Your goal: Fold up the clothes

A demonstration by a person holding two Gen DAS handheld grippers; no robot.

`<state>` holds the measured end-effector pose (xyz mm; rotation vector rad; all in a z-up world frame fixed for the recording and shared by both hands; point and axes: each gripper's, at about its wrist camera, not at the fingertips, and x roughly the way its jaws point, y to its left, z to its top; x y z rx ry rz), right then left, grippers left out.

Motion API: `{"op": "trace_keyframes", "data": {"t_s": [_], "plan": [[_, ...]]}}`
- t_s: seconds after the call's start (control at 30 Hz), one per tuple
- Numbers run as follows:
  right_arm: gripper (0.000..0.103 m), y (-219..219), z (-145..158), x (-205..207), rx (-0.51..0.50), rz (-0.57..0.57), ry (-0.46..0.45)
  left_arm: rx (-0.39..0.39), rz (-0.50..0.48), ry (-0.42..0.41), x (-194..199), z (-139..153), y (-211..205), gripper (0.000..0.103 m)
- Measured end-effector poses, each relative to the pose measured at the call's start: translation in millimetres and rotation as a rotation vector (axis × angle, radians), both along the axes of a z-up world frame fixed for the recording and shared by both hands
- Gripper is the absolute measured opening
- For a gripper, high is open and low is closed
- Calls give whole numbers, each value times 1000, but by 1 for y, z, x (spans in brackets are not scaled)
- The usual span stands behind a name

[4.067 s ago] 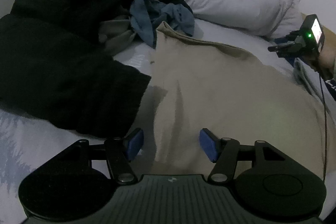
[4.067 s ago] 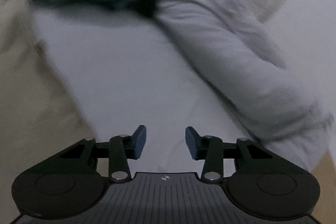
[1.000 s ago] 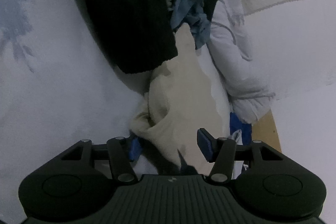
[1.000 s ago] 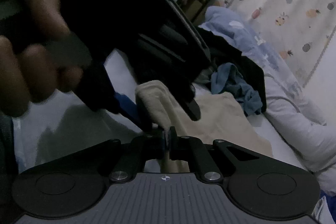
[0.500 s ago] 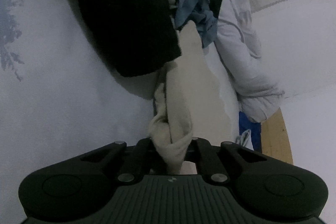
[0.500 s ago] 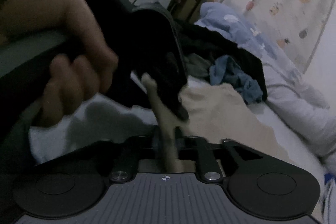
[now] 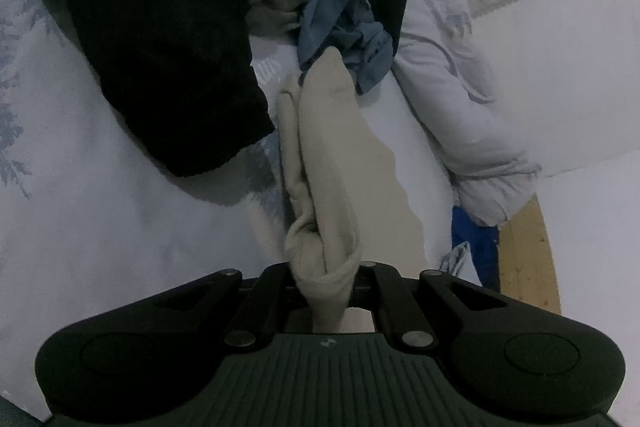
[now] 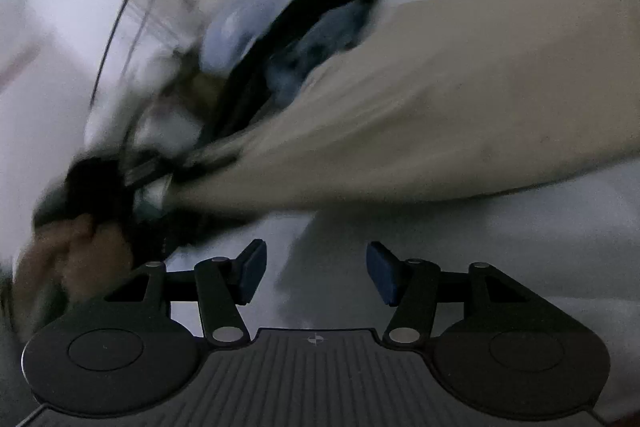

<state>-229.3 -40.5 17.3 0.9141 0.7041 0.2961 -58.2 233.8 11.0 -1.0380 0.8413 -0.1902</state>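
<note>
Left wrist view shows the left gripper clamped on a bunched beige garment at centre frame, so the empty, opening right gripper should take a separate edge.

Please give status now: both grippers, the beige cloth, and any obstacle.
Left gripper shut on beige cloth, bunched corner. Right gripper jaws opening, nothing between. Black garment and blue cloth lie at the cloth's far end.
</note>
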Motion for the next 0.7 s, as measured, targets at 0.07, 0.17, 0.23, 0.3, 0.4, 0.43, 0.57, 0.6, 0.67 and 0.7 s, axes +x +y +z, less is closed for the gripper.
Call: {"op": "trace_keyframes", "data": {"t_s": [0.07, 0.17, 0.23, 0.3, 0.4, 0.43, 0.57, 0.6, 0.67, 0.7], "plan": [[59, -12, -11, 2, 76, -96, 35, 6, 3, 3, 0, 1, 0, 8], [52, -27, -26, 1, 170, -219, 61, 17, 10, 11, -1, 3, -1, 7], [52, -38, -30, -2, 196, -292, 58, 24, 16, 14, -1, 4, 1, 7], [51, -52, -35, -3, 215, -349, 55, 26, 22, 17, -1, 5, 3, 7], [50, -83, -40, -8, 221, -444, 54, 30, 26, 20, -2, 5, 4, 7], [49, -92, -44, -10, 215, -477, 54, 31, 26, 20, -2, 5, 4, 7], [47, -140, -54, -28, 189, -625, 57, 30, 32, 26, -2, 3, 5, 7], [47, -149, -55, -33, 181, -655, 57, 30, 33, 28, -2, 3, 5, 7], [47, -167, -59, -37, 171, -721, 56, 32, 35, 31, -2, 2, 5, 7], [47, -175, -61, -42, 173, -746, 50, 33, 37, 33, -2, 1, 5, 7]]}}
